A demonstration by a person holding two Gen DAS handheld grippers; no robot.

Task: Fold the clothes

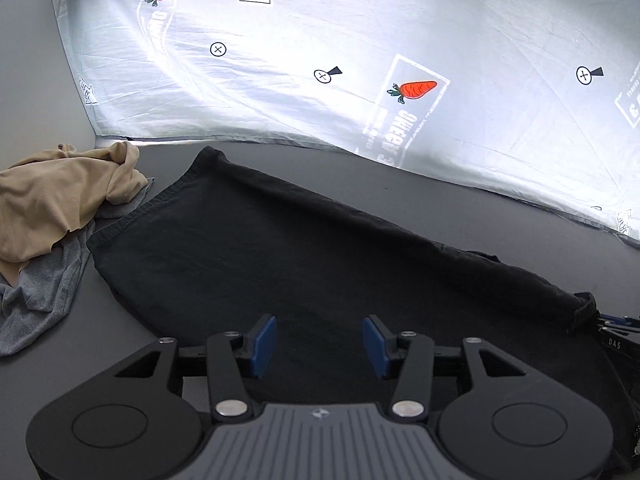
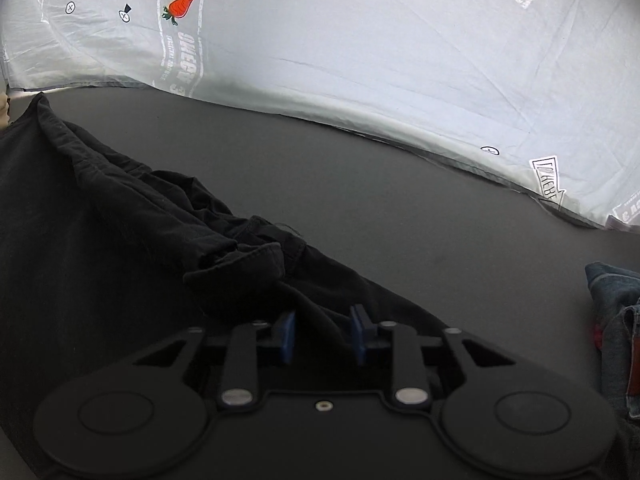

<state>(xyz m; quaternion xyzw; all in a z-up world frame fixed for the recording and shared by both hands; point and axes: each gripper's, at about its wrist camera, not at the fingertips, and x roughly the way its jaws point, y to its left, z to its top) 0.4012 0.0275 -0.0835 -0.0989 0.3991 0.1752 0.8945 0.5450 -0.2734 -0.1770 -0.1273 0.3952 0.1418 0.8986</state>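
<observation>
A black garment (image 1: 280, 248) lies flat on the dark grey table, folded lengthwise, its hem toward the far left. My left gripper (image 1: 319, 344) hovers low over its near part, blue pads apart, open and empty. In the right wrist view the same black garment (image 2: 120, 240) shows a bunched, rumpled end with a cuff-like fold (image 2: 240, 264). My right gripper (image 2: 322, 338) is over that bunched end with black cloth between its blue pads; the pads stand apart with a gap. The right gripper's body shows at the left wrist view's right edge (image 1: 616, 340).
A beige garment (image 1: 60, 200) lies heaped on a grey-blue one (image 1: 44, 292) at the left. Blue denim (image 2: 616, 320) lies at the right edge. A white printed sheet (image 1: 360, 40) with carrots hangs behind the table (image 2: 400, 208).
</observation>
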